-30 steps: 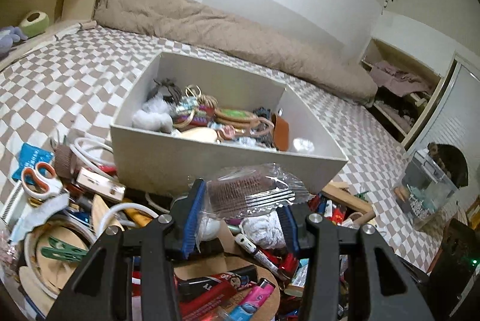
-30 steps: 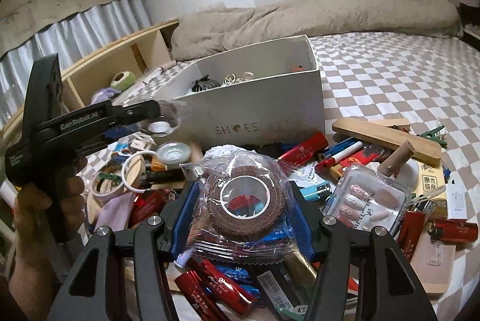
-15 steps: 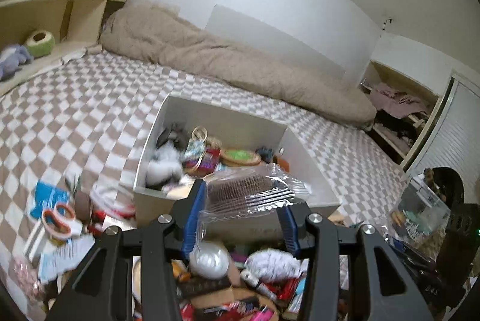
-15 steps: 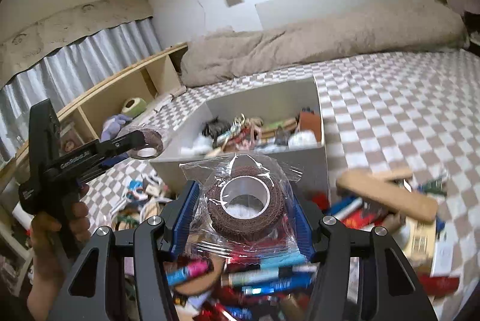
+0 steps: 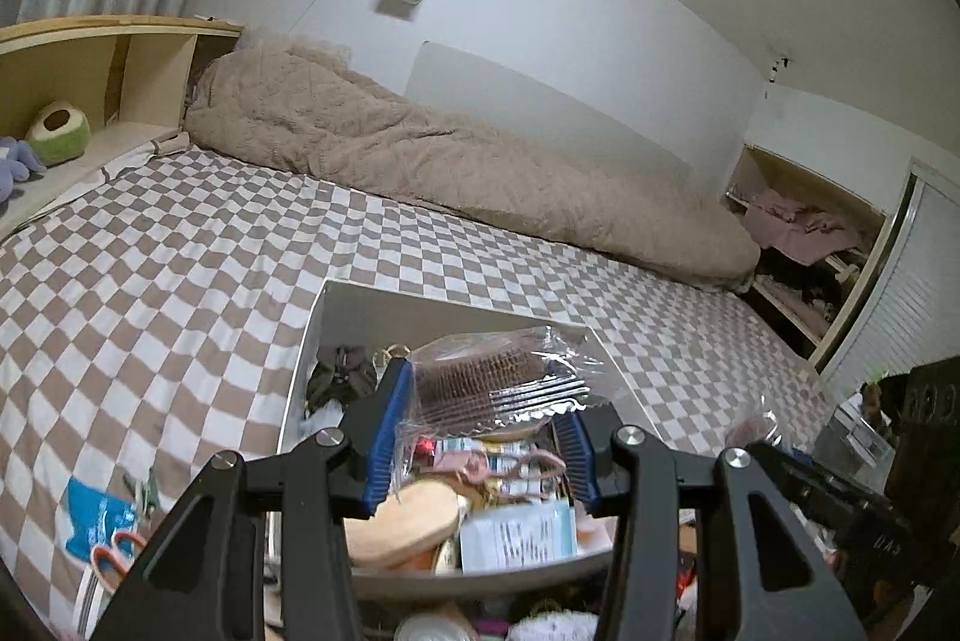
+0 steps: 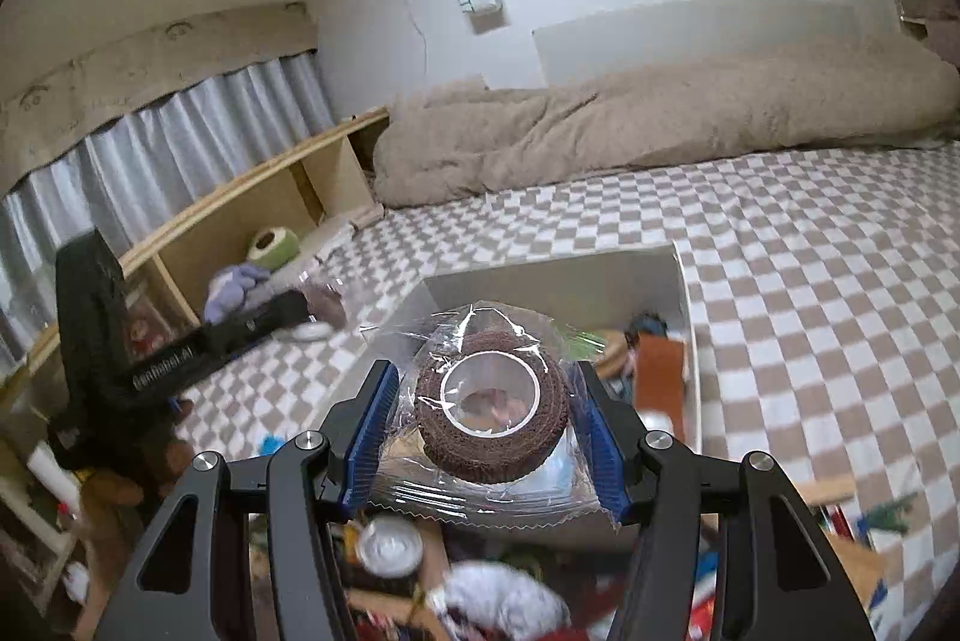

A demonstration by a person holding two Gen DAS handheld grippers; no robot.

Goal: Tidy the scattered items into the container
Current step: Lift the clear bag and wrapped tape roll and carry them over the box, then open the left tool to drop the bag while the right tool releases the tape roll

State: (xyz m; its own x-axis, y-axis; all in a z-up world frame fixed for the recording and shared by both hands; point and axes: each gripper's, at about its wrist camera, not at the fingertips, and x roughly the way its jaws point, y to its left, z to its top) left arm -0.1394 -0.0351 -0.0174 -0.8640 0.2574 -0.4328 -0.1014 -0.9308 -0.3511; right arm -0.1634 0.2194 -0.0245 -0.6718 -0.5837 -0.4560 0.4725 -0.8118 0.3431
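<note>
My left gripper (image 5: 486, 431) is shut on a brown bandage roll in clear wrap (image 5: 480, 380), seen edge-on, held over the near half of the white box (image 5: 303, 341). The box holds several small items. My right gripper (image 6: 489, 437) is shut on a second wrapped brown roll (image 6: 492, 452), its white core facing the camera, above the box's near edge (image 6: 540, 278). In the right wrist view the left gripper (image 6: 312, 314) reaches in from the left, held by a person's hand (image 6: 120, 473). The right gripper (image 5: 756, 437) shows at the right of the left wrist view.
The box sits on a brown-and-white checked bed cover (image 5: 150, 281). Scattered items lie near its front, among them scissors (image 5: 114, 560), a blue packet (image 5: 96, 515) and a white tin (image 6: 390, 545). A beige duvet (image 5: 420, 161) lies behind, with a wooden shelf (image 6: 252, 209) at the left.
Both grippers have risen and moved forward from above the clutter to over the box, each still holding its wrapped roll.
</note>
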